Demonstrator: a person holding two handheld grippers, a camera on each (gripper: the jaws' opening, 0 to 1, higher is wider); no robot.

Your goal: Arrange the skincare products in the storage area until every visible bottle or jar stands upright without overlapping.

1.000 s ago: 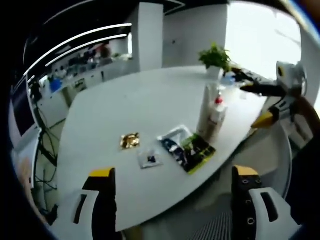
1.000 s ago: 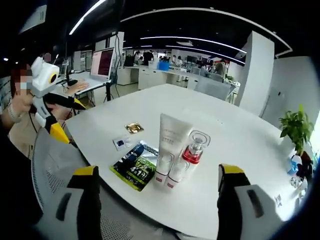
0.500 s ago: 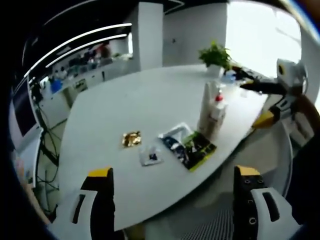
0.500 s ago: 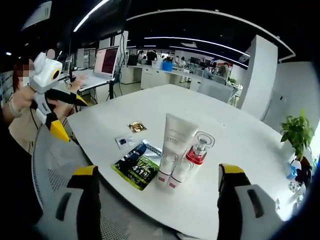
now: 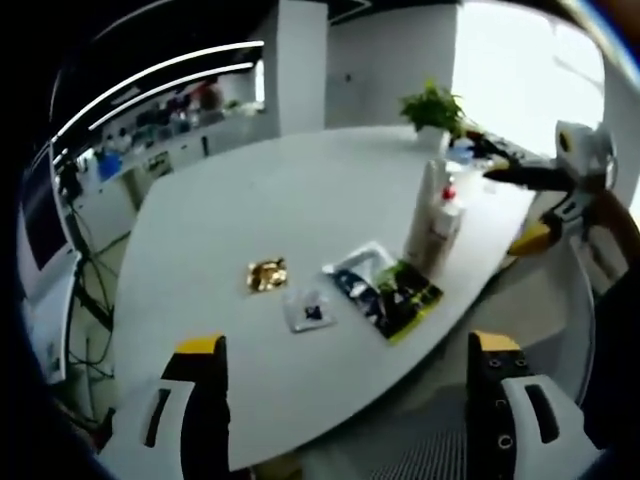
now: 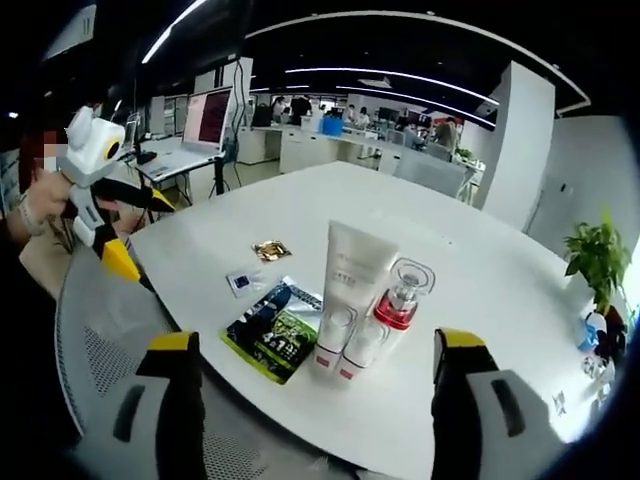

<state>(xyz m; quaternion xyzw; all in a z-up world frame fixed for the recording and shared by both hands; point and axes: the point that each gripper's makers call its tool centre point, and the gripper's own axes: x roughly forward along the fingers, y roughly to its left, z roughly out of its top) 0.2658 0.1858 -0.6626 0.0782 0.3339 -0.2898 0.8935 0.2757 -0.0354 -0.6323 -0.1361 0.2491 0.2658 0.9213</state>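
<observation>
A tall white tube (image 6: 352, 285) stands upright on the white table (image 6: 470, 300), with a clear bottle with a red collar (image 6: 394, 303) and two small white bottles (image 6: 336, 345) bunched against it. The same cluster (image 5: 434, 214) appears near the table's right edge in the left gripper view. My right gripper (image 6: 315, 385) is open, well short of the cluster, over a mesh chair back. My left gripper (image 5: 350, 395) is open too, off the table's near edge. The right gripper (image 5: 545, 200) enters the left gripper view; the left gripper (image 6: 100, 190) shows at the left of the right gripper view.
Flat sachets lie on the table: a green and black one (image 6: 272, 338), a small clear one (image 6: 243, 282) and a gold one (image 6: 270, 250). A potted plant (image 6: 598, 262) stands at the far edge. A grey mesh chair (image 6: 110, 370) sits below the right gripper. A person's hand (image 6: 40, 205) holds the left gripper.
Both views have shifted only slightly with the hands. The products and sachets lie as before, and both grippers remain open.
</observation>
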